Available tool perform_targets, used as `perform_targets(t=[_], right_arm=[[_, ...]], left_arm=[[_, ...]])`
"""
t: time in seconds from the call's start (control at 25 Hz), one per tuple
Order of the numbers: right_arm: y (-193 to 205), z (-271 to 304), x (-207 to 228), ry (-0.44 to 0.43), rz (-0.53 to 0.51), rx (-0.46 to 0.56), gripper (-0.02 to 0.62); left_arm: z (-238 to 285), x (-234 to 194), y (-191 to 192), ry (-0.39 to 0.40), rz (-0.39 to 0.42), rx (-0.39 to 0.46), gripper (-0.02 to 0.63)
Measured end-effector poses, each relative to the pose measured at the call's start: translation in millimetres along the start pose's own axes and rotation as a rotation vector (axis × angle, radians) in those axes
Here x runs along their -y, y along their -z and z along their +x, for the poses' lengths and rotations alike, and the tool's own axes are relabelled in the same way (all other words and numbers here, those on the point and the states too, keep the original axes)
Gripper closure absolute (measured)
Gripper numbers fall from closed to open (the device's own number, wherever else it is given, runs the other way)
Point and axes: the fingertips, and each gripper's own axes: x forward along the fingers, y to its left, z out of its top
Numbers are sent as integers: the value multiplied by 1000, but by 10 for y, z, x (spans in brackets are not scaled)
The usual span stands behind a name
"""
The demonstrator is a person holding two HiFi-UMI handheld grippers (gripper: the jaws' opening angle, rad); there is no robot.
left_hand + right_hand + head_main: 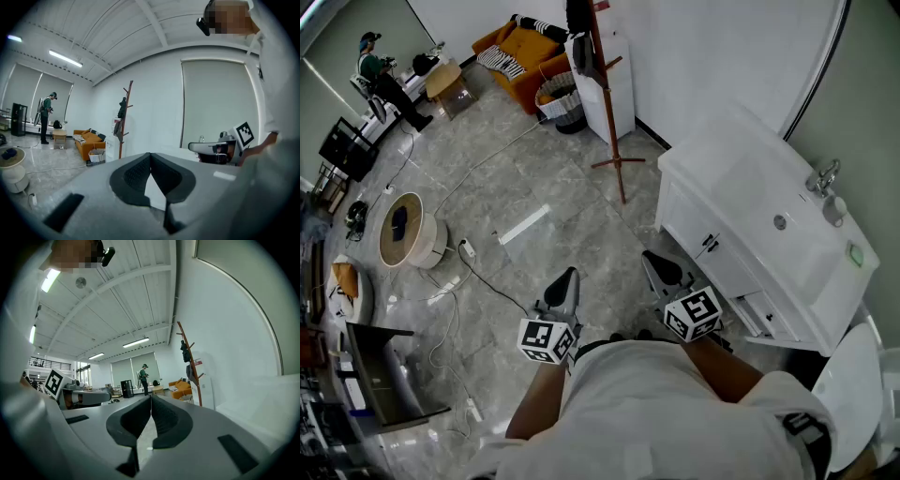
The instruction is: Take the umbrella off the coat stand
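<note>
The wooden coat stand (607, 89) rises from the floor at the far side of the room, by the white wall. A dark umbrella (580, 42) hangs from its upper pegs. Both grippers are held close to my body, far short of the stand. My left gripper (565, 277) is shut and holds nothing. My right gripper (659, 263) is likewise shut and empty. The left gripper view has the stand (124, 119) small in the distance, left of the closed tips (150, 155). In the right gripper view the stand (189, 365) leans to the right of the closed tips (151, 397).
A white sink cabinet (741, 187) stands close on my right. Behind the stand are a white cabinet (617, 89), a basket (562, 103) and an orange sofa (520, 56). A round low table (405, 230), floor cables (478, 272) and a person (384, 80) are on the left.
</note>
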Motion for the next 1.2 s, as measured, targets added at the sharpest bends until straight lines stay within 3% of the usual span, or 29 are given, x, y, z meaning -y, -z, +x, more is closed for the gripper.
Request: perform_targets(t=[0.44, 0.8, 1.2], right_arm=[[139, -240, 102, 9, 24, -20, 580], [146, -409, 169, -47, 78, 64, 578], [130, -282, 386, -27, 76, 63, 578]], left_arm=[[95, 340, 157, 77, -36, -12, 592], [111, 552, 225, 135, -44, -7, 592], [365, 430, 312, 162, -90, -15, 592]])
